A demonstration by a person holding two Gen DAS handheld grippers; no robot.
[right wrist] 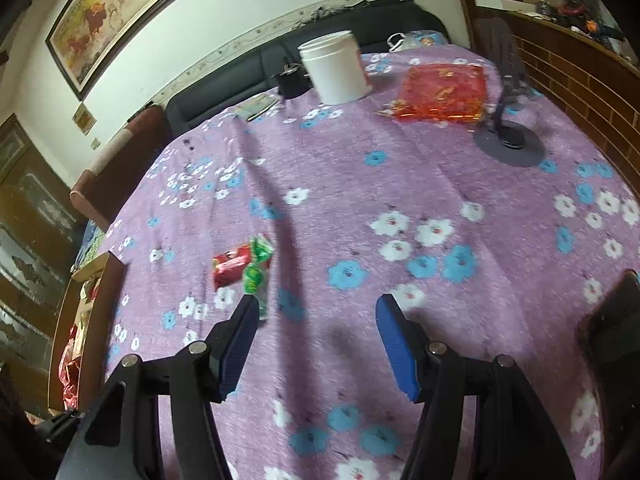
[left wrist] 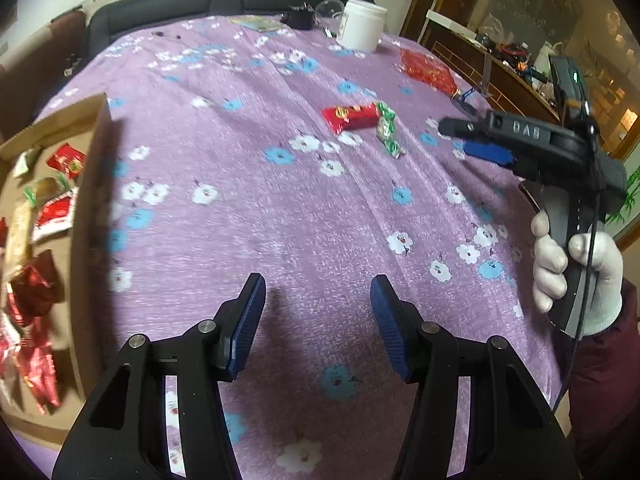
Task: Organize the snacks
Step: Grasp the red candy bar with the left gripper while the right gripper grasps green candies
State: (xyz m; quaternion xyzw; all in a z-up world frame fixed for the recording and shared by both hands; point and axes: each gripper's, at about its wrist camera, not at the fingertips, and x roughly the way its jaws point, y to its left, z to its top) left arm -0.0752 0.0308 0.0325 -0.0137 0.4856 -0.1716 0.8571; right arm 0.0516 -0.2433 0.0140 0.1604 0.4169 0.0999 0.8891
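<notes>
**A:** What do you have off to the left of my left gripper (left wrist: 318,320)?

**B:** The cardboard box (left wrist: 94,184), well left of the left finger. Its near wall stands up, and inside I see several red wrappers (left wrist: 36,292) and a long tan bar (left wrist: 18,232) lying loose.

**A:** And the fingers themselves?

**B:** I read the left gripper as spread wide, nothing between the blue pads (left wrist: 248,320), only the purple flowered cloth (left wrist: 260,220) under them.

**A:** Where are the loose snacks?

**B:** Straight ahead of my left fingers and far beyond the tips: a red packet (left wrist: 350,117) with a green candy (left wrist: 388,130) touching its right end. Both lie flat on the cloth.

**A:** From the right side?

**B:** My right gripper (right wrist: 318,338) is spread apart too and holds nothing. The same red packet (right wrist: 230,266) and green candy (right wrist: 256,270) sit just past the tip of its left finger, the candy's lower end almost meeting that fingertip; I cannot tell if they touch.

**A:** Further right?

**B:** Far ahead, a white jar (right wrist: 336,68), then a red foil bag (right wrist: 442,94) ahead of the right finger, and a dark round stand (right wrist: 510,142) beyond that. In the left view a white-gloved hand (left wrist: 576,272) grips the right gripper's handle.
</notes>
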